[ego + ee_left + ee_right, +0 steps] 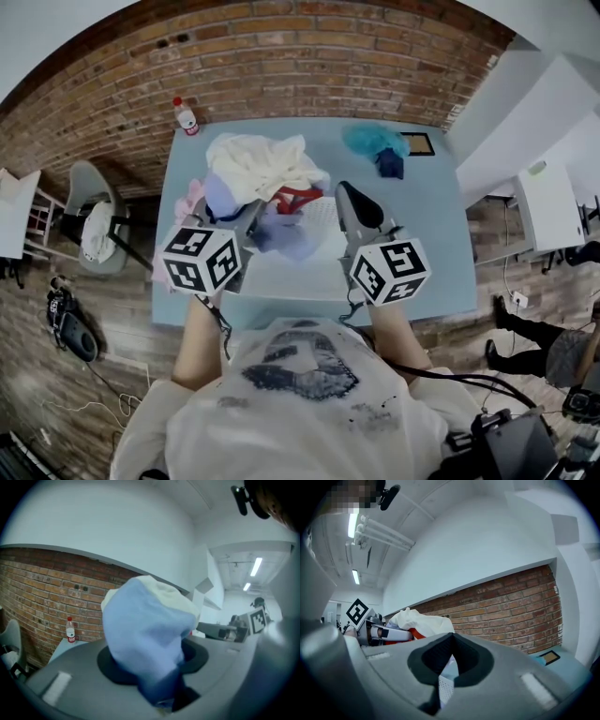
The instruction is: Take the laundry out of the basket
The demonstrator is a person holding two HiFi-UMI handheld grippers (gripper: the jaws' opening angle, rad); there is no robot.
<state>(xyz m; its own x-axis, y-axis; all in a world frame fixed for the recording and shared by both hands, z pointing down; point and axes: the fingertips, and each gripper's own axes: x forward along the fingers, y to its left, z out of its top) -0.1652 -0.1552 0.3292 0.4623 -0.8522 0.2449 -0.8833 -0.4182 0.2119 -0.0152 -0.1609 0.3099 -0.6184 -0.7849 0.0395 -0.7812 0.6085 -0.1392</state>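
A white mesh laundry basket [281,278] stands mid-table, heaped with clothes. My left gripper [251,228] is at its left side, shut on a light blue cloth [286,236] that hangs lifted from its jaws. In the left gripper view that blue cloth [145,639] fills the jaws of the left gripper [161,688]. A cream cloth [258,164] tops the pile, with a red garment [295,199] beneath it. My right gripper [359,214] is at the basket's right side. In the right gripper view the jaws of the right gripper [447,665] are closed on the basket's perforated rim [445,689].
The basket sits on a blue table [431,234] against a brick wall. A pink cloth [192,199] lies at its left, and a teal cloth [375,141] and a dark blue one [390,165] lie at the back right. A bottle [186,115] stands at the back left corner. A chair [94,220] stands left of the table.
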